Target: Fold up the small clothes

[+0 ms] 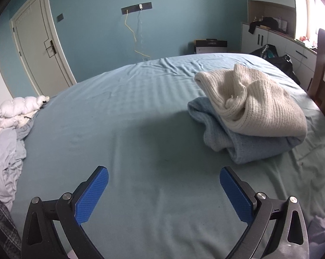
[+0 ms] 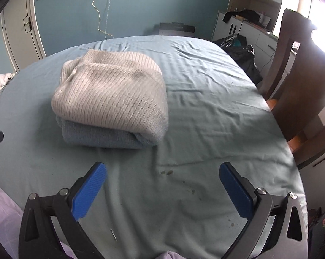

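On the bed [image 1: 140, 129], right of centre: cream knit sweater [image 1: 255, 103] folded and stacked on a folded pale blue garment [image 1: 248, 149]. Pile sits flat on the sheet, well clear of both tools. My left gripper [image 1: 163, 191] hovers above bare sheet, fingers spread wide, nothing between them. My right gripper [image 2: 162, 188] likewise, fingers apart and empty, the pile ahead and slightly left of it. I judge the stacking step done; both tools are free. Cream top layer looks bunched at one end in the left view, so a tidy may be wanted. Otherwise the next move calls for a fresh garment: loose clothing heap [image 1: 4, 151] lies at the bed's left edge, a lilac fabric [image 2: 2, 211] close under my right tool.
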The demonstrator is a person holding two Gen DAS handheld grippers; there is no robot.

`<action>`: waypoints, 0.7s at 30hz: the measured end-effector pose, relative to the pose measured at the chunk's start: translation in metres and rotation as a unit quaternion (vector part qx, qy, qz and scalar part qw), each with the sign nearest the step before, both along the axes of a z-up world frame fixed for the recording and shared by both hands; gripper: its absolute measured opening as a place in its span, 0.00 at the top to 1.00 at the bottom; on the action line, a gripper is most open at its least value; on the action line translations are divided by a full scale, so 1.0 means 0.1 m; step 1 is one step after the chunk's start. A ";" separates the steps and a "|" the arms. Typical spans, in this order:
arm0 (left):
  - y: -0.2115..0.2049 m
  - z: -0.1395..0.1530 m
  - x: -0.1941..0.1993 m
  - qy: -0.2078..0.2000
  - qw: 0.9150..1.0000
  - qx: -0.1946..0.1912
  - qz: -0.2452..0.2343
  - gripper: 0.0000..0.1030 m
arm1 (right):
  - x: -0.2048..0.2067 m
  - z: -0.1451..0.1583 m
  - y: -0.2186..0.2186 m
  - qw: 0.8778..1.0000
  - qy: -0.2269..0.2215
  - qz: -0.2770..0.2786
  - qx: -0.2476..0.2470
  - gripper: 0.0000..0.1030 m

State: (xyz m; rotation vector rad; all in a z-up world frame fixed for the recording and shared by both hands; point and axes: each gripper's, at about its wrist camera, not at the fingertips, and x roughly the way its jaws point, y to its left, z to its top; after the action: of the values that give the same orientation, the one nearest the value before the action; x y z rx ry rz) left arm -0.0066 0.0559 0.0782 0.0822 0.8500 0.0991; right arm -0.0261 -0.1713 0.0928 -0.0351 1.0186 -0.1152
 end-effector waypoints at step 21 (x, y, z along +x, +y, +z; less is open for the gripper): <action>-0.11 -0.07 0.05 0.005 1.000 0.005 -0.019 0.00 | -0.03 -0.10 0.30 0.998 0.005 0.047 -0.033 0.01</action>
State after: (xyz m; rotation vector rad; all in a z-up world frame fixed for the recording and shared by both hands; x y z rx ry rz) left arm -0.0015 0.0447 0.0714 0.1086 0.8574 0.0666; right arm -0.0292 -0.1414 0.0832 -0.1447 1.0202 -0.0630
